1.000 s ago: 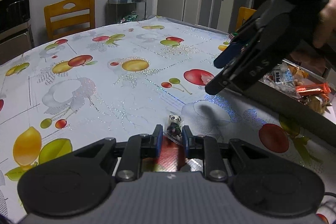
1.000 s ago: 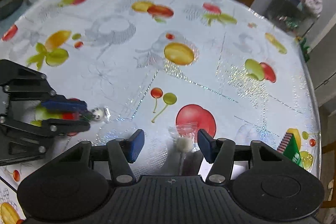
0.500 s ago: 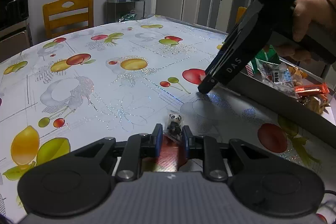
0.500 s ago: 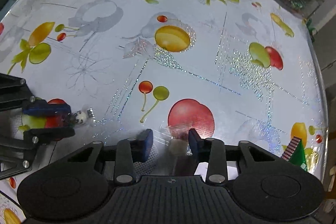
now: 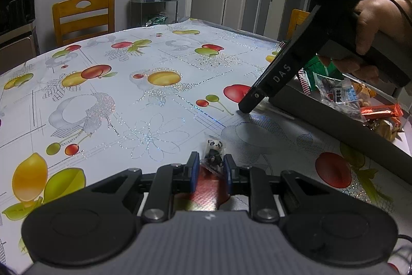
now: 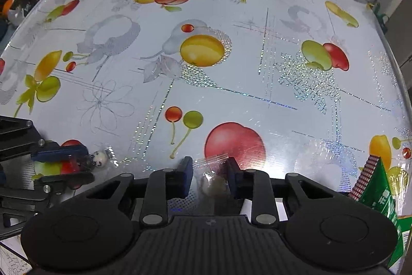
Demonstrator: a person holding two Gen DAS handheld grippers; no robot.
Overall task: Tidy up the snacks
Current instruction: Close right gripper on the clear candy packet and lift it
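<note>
- Two snacks are in hand at this moment, one per gripper, both low over the fruit-patterned table [image 6: 257,99].
- Left gripper [image 5: 210,166]: its jaws are together, clamped on a small clear-wrapped panda sweet [image 5: 215,150] whose panda end pokes out past the tips, just above the table.
- Right gripper [image 6: 209,172]: its jaws are closing around a clear packet holding a pale round sweet [image 6: 213,183]; the packet sits between the pads, but I cannot tell whether they are pressing on it yet.
- In the left wrist view the right gripper's tip comes down to the table just beside the grey box [image 5: 334,120], gripped by a hand [image 5: 368,27].
- Done, as far as can be judged: the grey box already holds a pile of snacks, among them a green packet [image 5: 322,68], a blue-and-white wrapper [image 5: 343,94] and an orange bar [image 5: 378,111].
- Left to do: both gripped sweets are not yet in the box, so each needs carrying over its wall and letting go.
- No other loose snacks show on the table in either view, so the task looks near its end, though parts of the table lie out of sight.
</note>
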